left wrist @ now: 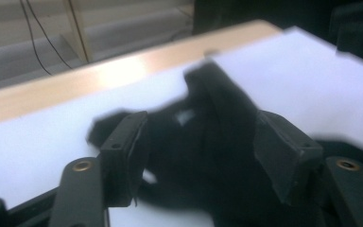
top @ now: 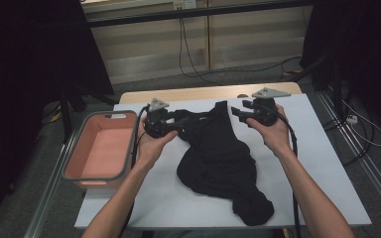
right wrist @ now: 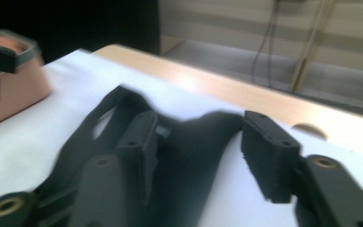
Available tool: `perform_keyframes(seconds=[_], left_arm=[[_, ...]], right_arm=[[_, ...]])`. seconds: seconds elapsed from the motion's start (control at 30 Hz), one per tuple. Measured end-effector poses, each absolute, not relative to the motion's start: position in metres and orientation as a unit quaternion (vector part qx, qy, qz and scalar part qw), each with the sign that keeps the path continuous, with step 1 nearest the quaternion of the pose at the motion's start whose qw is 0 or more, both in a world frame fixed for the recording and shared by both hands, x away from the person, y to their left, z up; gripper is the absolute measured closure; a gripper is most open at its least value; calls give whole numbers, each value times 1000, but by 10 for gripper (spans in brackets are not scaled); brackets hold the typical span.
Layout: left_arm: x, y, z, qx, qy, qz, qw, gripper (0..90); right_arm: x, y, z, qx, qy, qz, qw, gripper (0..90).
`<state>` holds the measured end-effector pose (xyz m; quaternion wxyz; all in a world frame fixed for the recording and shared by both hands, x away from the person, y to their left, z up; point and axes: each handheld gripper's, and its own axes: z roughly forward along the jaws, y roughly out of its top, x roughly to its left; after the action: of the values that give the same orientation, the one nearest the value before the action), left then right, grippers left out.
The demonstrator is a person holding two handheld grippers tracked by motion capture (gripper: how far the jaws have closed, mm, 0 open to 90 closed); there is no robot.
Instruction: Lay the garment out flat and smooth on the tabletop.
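**Soft black garment, both grippers at its upper edge**

Nearest the camera, two forearms reached in from the bottom edge toward the black garment (top: pixel 218 163), which lay crumpled on the white sheet (top: pixel 322 163) covering the desk (top: pixel 198 92).

At far left stood a pink bin (top: pixel 101 148) with a grey rim, off the sheet's edge. Next to it, the left hand-held gripper (top: pixel 176 125) sat at the garment's upper left; in its own view the jaws stood wide apart with dark cloth (left wrist: pixel 203 142) lying between them, not yet pinched. The garment ran from a narrow strap-like top down to a bunched lower end near the front of the sheet. To the right, the right hand-held gripper (top: pixel 238 113) was just beside the strap, its jaws likewise spread, with cloth (right wrist: pixel 189 156) between them and nothing gripped.

The garment looked light, limp and thin; it would likely sag and fold when lifted rather than keep shape. The straps or upper hem seemed the best places to pinch, one on each side.
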<state>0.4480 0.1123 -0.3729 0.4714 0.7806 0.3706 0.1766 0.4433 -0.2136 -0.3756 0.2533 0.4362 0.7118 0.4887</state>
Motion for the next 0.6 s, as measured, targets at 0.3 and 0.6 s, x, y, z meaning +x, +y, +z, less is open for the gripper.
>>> perform_keyframes(seconds=[0.3, 0.6], left_arm=[[399, 112, -401, 817, 334, 146, 447, 344], [364, 112, -424, 847, 308, 127, 414, 406]], right_arm=[[387, -218, -396, 412, 749, 464, 233, 675], [350, -224, -413, 405, 769, 446, 214, 704]])
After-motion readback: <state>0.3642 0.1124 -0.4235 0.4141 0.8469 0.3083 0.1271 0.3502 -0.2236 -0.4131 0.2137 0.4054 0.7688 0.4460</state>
